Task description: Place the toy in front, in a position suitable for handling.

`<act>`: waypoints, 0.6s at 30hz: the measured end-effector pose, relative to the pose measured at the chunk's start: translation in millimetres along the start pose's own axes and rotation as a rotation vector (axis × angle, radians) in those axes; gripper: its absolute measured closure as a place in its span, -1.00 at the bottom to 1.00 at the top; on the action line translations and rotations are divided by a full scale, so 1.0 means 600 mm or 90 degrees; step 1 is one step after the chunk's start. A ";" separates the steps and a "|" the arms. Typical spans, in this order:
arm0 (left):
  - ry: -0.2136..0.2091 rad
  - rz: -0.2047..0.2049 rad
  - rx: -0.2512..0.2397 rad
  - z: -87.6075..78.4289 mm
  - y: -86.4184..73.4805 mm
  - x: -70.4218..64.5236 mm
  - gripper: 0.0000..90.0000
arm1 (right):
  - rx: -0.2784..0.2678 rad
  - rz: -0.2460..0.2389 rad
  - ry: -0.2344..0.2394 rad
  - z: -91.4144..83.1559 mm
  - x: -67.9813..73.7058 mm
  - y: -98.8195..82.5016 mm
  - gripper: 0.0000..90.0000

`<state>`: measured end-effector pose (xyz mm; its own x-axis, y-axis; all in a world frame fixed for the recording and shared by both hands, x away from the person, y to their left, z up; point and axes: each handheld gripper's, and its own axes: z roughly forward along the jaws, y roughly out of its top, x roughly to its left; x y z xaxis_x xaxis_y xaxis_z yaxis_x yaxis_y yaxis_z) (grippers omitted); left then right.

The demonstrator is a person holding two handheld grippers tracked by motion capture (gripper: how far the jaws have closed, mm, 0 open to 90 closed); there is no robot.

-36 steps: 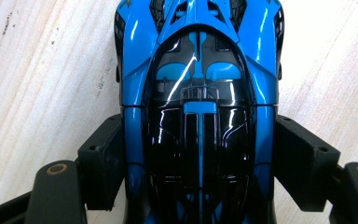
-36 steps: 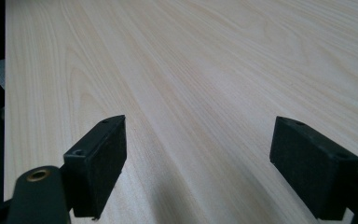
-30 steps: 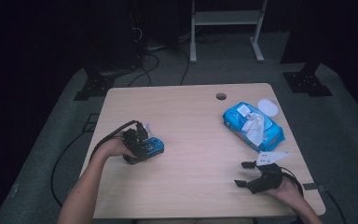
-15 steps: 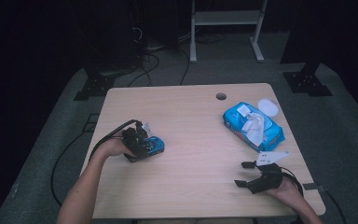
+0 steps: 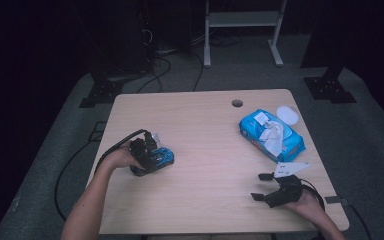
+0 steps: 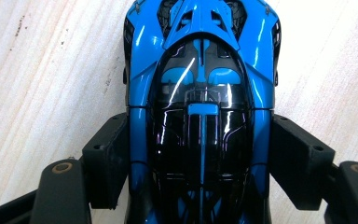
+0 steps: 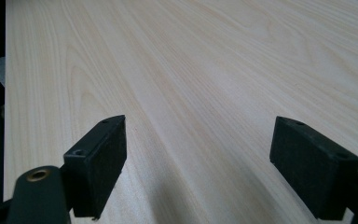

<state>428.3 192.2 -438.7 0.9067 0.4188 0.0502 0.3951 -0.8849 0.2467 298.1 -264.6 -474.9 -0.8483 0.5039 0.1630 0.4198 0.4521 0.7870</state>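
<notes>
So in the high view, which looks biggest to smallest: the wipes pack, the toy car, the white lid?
1. Wipes pack
2. Toy car, partly hidden by the left gripper
3. White lid
The car sits nearer the camera, so the last two are unsure.

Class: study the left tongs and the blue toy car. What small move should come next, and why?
Probably a short lift. The left tongs already clamp the blue toy car by both flanks, and it sits on the table. The right tongs are open, holding nothing.

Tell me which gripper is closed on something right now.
The left gripper: its fingers clamp the blue toy car. The right gripper is open over bare table.
</notes>
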 end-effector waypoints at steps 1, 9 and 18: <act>0.003 0.003 0.010 0.001 0.004 -0.001 -0.38 | 0.000 0.000 0.000 0.000 0.000 0.000 -0.60; -0.003 -0.003 0.038 0.005 0.020 0.001 -0.38 | -0.003 -0.004 0.002 -0.002 0.001 0.000 -0.60; -0.001 -0.022 0.083 0.009 0.036 0.000 -0.38 | -0.006 -0.002 0.004 -0.003 0.003 0.000 -0.60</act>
<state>437.6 172.2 -438.6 0.8923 0.4494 0.0420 0.4420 -0.8888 0.1210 296.2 -265.0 -473.7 -0.8518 0.4974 0.1643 0.4137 0.4465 0.7934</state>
